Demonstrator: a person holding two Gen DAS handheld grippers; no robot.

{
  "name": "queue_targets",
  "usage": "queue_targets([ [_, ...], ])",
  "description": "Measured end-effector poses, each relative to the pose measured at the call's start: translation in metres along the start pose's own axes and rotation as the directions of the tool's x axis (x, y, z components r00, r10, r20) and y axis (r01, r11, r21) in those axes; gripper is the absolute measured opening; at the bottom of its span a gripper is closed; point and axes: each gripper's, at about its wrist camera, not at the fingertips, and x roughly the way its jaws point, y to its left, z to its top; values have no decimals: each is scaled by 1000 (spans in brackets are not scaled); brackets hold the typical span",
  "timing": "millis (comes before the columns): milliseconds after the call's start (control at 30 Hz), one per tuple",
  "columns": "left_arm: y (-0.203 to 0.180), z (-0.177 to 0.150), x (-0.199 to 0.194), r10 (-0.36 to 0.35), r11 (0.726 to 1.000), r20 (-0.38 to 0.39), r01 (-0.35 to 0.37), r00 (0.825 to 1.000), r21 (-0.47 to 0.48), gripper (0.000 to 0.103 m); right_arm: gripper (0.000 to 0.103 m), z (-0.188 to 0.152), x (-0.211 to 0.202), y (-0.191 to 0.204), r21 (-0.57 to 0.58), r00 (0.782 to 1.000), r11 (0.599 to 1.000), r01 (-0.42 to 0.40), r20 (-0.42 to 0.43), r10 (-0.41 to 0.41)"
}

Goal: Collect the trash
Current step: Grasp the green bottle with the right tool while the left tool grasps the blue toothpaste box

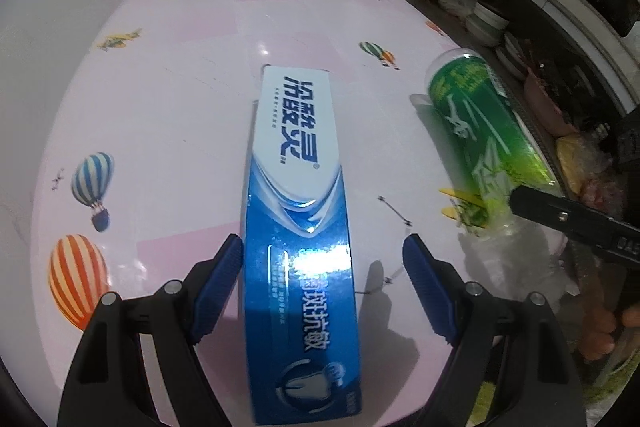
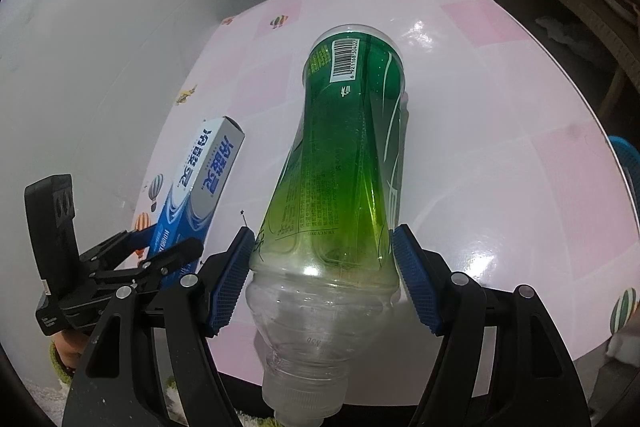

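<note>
A blue and white toothpaste box (image 1: 298, 211) lies between the fingers of my left gripper (image 1: 324, 259), which is open; the left pad touches the box, the right pad stands apart from it. The box also shows in the right wrist view (image 2: 200, 183), with the left gripper (image 2: 160, 247) around its near end. An empty green-labelled plastic bottle (image 2: 340, 187) sits between the pads of my right gripper (image 2: 324, 255), both pads against its sides, cap end toward the camera. The bottle also shows in the left wrist view (image 1: 480, 131), at the right.
Both items are over a round table with a pink balloon-print cover (image 1: 180, 99). Shelves with bowls and plates (image 1: 492, 23) stand to the right of the table. A blue basket edge (image 2: 628, 155) shows past the table's right rim. A white wall (image 2: 100, 47) is at the left.
</note>
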Motion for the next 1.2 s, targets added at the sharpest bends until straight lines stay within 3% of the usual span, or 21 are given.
queue_targets([
  [267,-9,-2,-1,-118,993,-47,118,992,-8,80,67,0,-2,-4,9,1000,1000,-15,2,15],
  [533,-11,13,6,-23,999,-15,24,1000,21,79,67,0,-2,-5,12,1000,1000,-19,4,19],
  [700,-13,20,16,42,998,-4,-42,999,49,65,67,-1,-2,-6,12,1000,1000,-21,6,21],
  [767,-11,21,19,42,998,-8,-42,999,43,58,67,-1,-2,-6,13,1000,1000,-23,5,23],
  [1200,-15,7,12,-6,999,-7,7,1000,31,54,67,-2,-7,-8,15,1000,1000,5,15,-5],
])
